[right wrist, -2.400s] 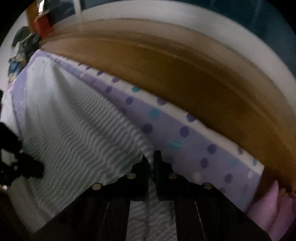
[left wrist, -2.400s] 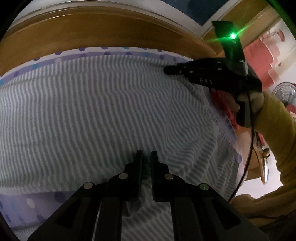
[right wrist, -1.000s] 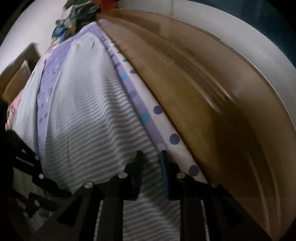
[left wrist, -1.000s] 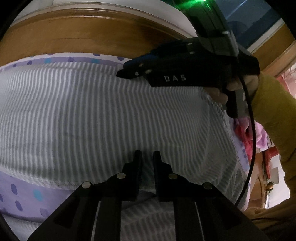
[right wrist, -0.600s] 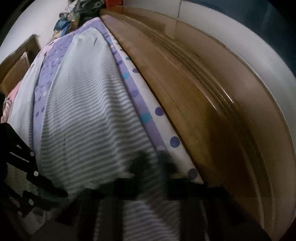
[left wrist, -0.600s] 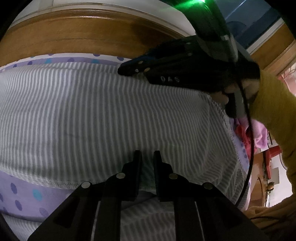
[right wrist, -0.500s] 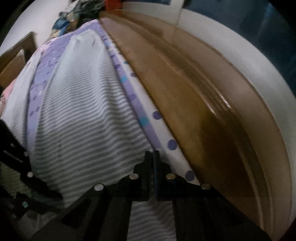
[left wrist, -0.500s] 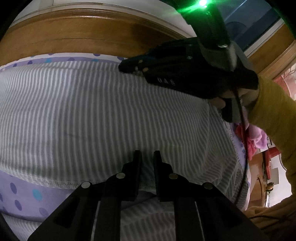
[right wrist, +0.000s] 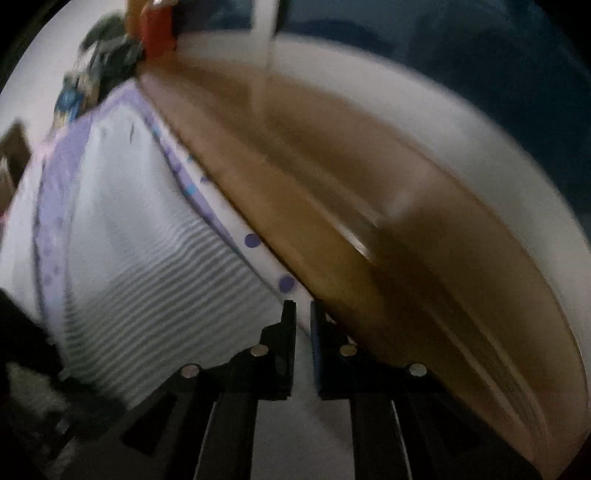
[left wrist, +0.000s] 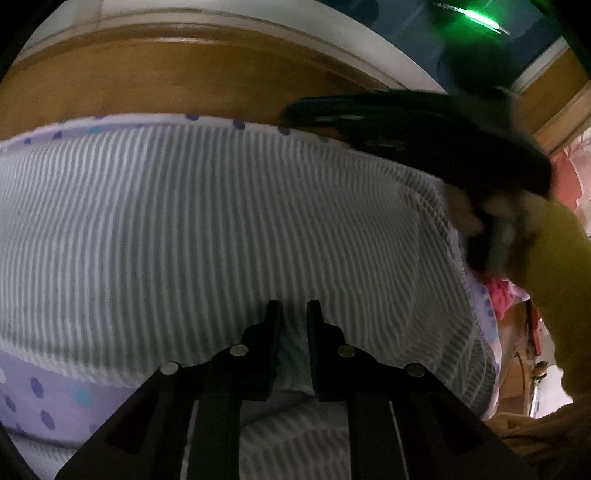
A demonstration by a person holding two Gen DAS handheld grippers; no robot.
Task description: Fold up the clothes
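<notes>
L gripper (left wrist: 293,314) pinches striped garment (left wrist: 221,221); R gripper (right wrist: 303,314) opening (nothing between jaws).

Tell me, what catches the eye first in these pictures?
A grey-and-white striped garment spreads across a purple dotted sheet, filling the left wrist view. The left gripper pinches its near edge at bottom centre. Behind runs a broad wooden board, and a yellow sleeve enters from the right.

Left gripper (left wrist: 293,314): black, two flat narrow fingers, angular black frame with cut-outs, round silver screws. Right gripper (right wrist: 303,314): same black build, silver screws, blue edge on one finger. Green light (left wrist: 480,16) above. Mustard-yellow sleeve (left wrist: 561,266).
</notes>
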